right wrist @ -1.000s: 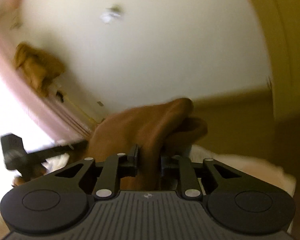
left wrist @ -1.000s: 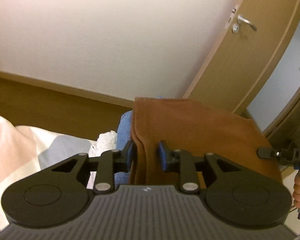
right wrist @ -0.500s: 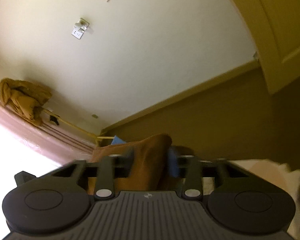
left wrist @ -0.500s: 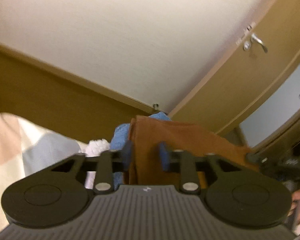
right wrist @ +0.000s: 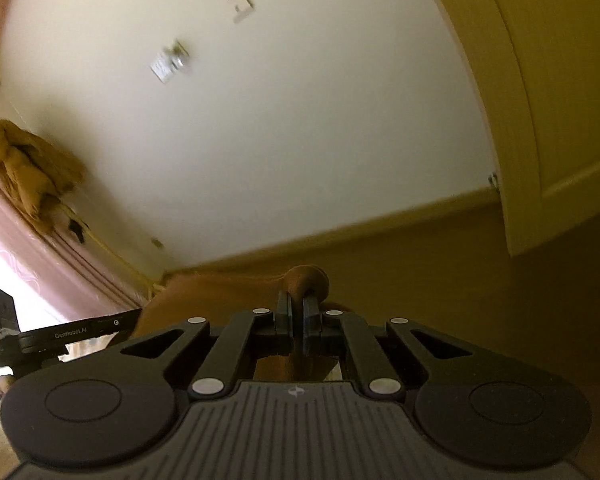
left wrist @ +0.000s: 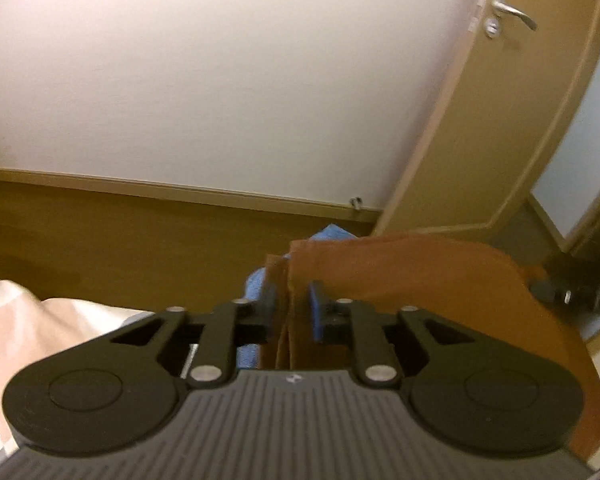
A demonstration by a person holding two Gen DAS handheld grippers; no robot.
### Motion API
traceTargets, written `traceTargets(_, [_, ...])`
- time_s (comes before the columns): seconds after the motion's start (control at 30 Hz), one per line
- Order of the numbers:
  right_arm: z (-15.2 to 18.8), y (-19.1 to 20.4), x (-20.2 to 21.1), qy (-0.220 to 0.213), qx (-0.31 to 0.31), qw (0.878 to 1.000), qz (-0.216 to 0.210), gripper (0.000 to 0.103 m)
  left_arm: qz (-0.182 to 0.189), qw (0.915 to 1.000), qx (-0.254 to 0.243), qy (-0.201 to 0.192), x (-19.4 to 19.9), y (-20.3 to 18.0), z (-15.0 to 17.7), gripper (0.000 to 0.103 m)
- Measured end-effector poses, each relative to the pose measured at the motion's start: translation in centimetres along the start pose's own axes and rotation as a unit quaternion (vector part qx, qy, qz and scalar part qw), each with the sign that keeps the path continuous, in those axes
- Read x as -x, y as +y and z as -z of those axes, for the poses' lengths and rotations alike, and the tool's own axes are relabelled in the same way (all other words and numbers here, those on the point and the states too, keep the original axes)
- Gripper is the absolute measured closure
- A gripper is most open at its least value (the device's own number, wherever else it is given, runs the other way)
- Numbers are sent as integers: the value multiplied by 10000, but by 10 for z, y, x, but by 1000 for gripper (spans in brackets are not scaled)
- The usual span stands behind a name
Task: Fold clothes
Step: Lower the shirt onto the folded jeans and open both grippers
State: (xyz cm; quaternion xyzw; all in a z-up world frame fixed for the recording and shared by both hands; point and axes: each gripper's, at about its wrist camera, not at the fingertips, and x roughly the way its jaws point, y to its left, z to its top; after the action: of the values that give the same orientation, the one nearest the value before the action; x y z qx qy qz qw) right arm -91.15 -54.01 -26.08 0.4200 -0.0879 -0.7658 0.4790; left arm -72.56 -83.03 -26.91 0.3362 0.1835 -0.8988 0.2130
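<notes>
— Where's the brown garment (left wrist: 420, 276)?
— Held up between both: the left gripper (left wrist: 290, 308), whose jaws have just been opening slightly, pinches one edge; the right gripper (right wrist: 296, 310) is clamped on a bunched corner.
— Anything around?
— Blue cloth (left wrist: 256, 280) just behind it, a door (left wrist: 512, 92) far right, bedding (left wrist: 40, 328) near left.

The brown cloth (left wrist: 420, 276) runs behind the left hand-held gripper (left wrist: 291, 300), so its lower part is hidden, and its right end is cut off by the frame. The blue garment (left wrist: 256, 280) shows only in slivers behind it. The right hand-held gripper (left wrist: 572, 288) there is blurred. In the right wrist view, the wall fittings (right wrist: 170, 62) are smeared beyond telling.
</notes>
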Motion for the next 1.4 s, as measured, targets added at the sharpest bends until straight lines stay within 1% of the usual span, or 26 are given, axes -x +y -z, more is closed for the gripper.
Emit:
traceTargets(0.03, [-1, 2, -3, 153, 104, 9998, 88, 89, -116, 9999, 81, -98, 6, 0, -2, 88])
traceTargets(0.07, [-2, 6, 0, 154, 176, 9995, 230, 77, -200, 9994, 123, -252, 15, -1, -5, 87])
traceTargets(0.1, [-3, 9, 3, 156, 247, 9989, 373, 73, -252, 9987, 140, -421, 25, -4, -9, 87])
traceTargets(0.13, [-4, 13, 8, 86, 388, 9976, 563, 70, -228, 9981, 89, -560, 34, -11, -11, 87])
traceTargets(0.17, [-4, 21, 17, -144, 660, 9946, 784, 68, -102, 9978, -53, -650, 41, -21, -14, 87])
traceTargets(0.23, [2, 42, 35, -666, 1151, 9867, 938, 68, 161, 9963, -422, -731, 46, -44, -14, 85])
traceTargets(0.27, [5, 51, 42, -874, 1372, 9823, 932, 68, 297, 9949, -649, -712, 45, -57, -13, 85])
traceTargets(0.3, [10, 60, 43, -931, 1556, 9804, 774, 68, 351, 9929, -910, -683, 41, -70, -11, 83])
traceTargets(0.37, [22, 74, 31, -794, 1979, 9749, 648, 69, 181, 9908, -1229, -529, 24, -79, 2, 82])
traceTargets(0.43, [35, 68, 14, -505, 2137, 9731, 691, 69, -29, 9887, -1455, -347, 4, -83, 15, 80])
traceTargets(0.47, [41, 64, 5, -334, 2183, 9727, 714, 69, -100, 9887, -1463, -319, -2, -81, 22, 78])
traceTargets(0.53, [49, 54, -8, -119, 2229, 9722, 710, 70, -144, 9916, -1229, -377, -6, -74, 29, 74])
traceTargets(0.63, [53, 46, -11, -62, 2244, 9727, 587, 70, -284, 9921, -1122, -484, 2, -71, 26, 74])
traceTargets(0.67, [51, 47, -9, -65, 2329, 9709, 554, 70, -400, 9916, -1115, -520, 9, -70, 24, 75])
traceTargets(0.7, [49, 50, -7, -73, 2395, 9695, 520, 70, -541, 9909, -1099, -554, 18, -69, 22, 83])
traceTargets(0.73, [45, 54, -4, -110, 2397, 9696, 478, 70, -642, 9906, -1034, -621, 31, -66, 22, 87])
traceTargets(0.8, [36, 65, 5, -315, 2296, 9722, 338, 69, -745, 9904, -881, -757, 61, -61, 26, 86])
traceTargets(0.87, [30, 81, 14, -537, 2203, 9738, 163, 69, -868, 9888, -905, -809, 88, -60, 37, 87])
traceTargets(0.93, [33, 87, 37, -662, 2193, 9733, -119, 69, -829, 9897, -891, -754, 111, -65, 55, 86])
traceTargets(1.0, [46, 91, 55, -570, 2249, 9719, -395, 69, -830, 9907, -865, -644, 116, -71, 76, 86])
traceTargets(1.03, [55, 93, 62, -484, 2304, 9706, -495, 69, -845, 9910, -861, -589, 117, -73, 86, 84])
traceTargets(1.1, [74, 97, 66, -262, 2492, 9665, -549, 69, -967, 9912, -781, -453, 109, -75, 104, 84])
traceTargets(1.13, [85, 99, 60, -102, 2620, 9636, -516, 69, -1034, 9911, -720, -438, 106, -74, 112, 84])
traceTargets(1.2, [104, 102, 46, 168, 2881, 9566, -393, 68, -1170, 9905, -558, -467, 108, -74, 116, 84])
traceTargets(1.3, [110, 105, 46, 128, 3128, 9489, -397, 68, -1299, 9886, -387, -662, 126, -80, 114, 84])
traceTargets(1.4, [104, 111, 64, -192, 3257, 9439, -513, 68, -1517, 9858, -346, -636, 134, -85, 120, 84])
